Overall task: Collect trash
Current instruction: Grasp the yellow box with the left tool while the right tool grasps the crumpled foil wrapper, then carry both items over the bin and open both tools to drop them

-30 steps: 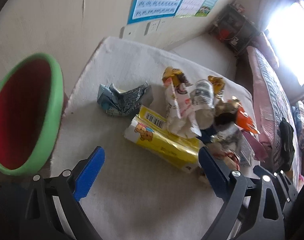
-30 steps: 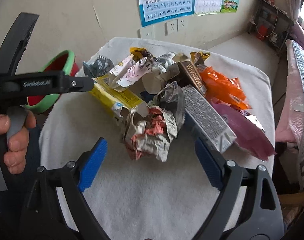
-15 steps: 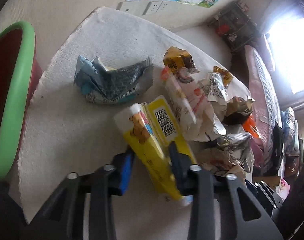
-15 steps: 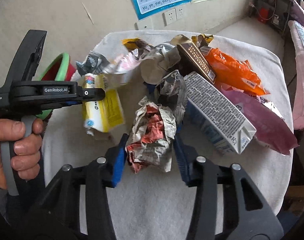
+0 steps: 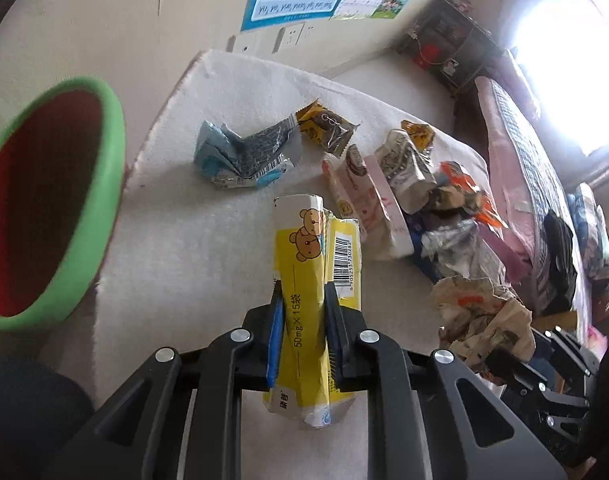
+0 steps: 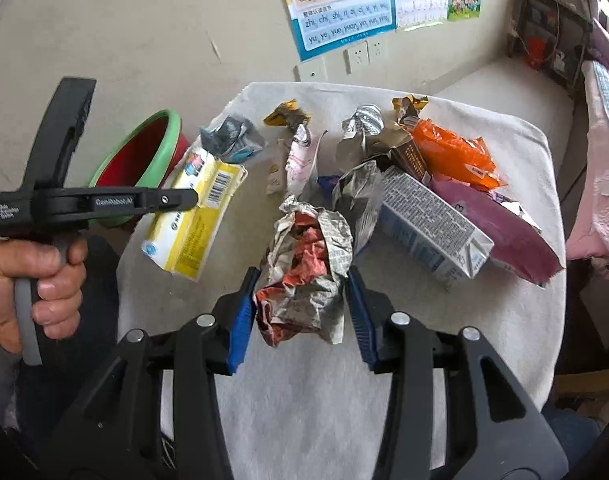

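My left gripper (image 5: 302, 312) is shut on a flattened yellow carton (image 5: 304, 280) with a bear print and holds it above the white cloth; it also shows in the right wrist view (image 6: 192, 216), with the left gripper (image 6: 192, 199) clamped on it. My right gripper (image 6: 302, 296) is shut on a crumpled red-and-grey wrapper (image 6: 304, 272), which shows in the left wrist view too (image 5: 480, 316). A green-rimmed red bin (image 5: 44, 208) stands left of the table, seen also in the right wrist view (image 6: 140, 160).
Several other wrappers lie on the white-cloth table (image 6: 504, 312): a blue-grey pouch (image 5: 244, 156), a pink-white pack (image 5: 368, 196), a white-blue carton (image 6: 432, 224), an orange bag (image 6: 452, 152) and a purple bag (image 6: 500, 224). A bed (image 5: 520, 152) is at the right.
Both grippers went from open to shut: the left closed on the yellow carton and lifted it toward the bin side, the right closed on the crumpled wrapper.
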A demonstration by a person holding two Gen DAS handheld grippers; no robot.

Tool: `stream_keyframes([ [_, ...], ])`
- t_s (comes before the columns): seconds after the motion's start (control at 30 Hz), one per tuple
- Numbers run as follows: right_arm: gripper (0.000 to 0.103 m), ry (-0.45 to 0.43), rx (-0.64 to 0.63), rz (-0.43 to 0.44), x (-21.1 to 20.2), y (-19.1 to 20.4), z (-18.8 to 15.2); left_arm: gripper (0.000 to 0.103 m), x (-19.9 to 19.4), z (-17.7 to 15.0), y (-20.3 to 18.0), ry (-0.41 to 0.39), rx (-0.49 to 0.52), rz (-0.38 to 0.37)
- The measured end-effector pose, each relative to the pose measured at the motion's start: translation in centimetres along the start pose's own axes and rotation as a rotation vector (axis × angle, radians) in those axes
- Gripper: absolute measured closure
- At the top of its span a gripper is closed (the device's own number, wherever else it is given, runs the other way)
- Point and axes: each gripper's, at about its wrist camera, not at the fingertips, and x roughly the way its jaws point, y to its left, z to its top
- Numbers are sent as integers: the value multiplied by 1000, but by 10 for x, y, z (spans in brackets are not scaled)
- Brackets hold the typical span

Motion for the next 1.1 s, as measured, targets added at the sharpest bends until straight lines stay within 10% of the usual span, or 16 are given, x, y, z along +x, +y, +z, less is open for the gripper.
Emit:
stream_keyframes([
  [0.6, 60, -179, -64, -22, -62, 52, 40, 87, -88, -9, 16, -164, 62, 36],
  [1.1, 60, -212, -178, 59, -35, 138, 109, 87, -152, 18, 104, -299, -25, 102],
])
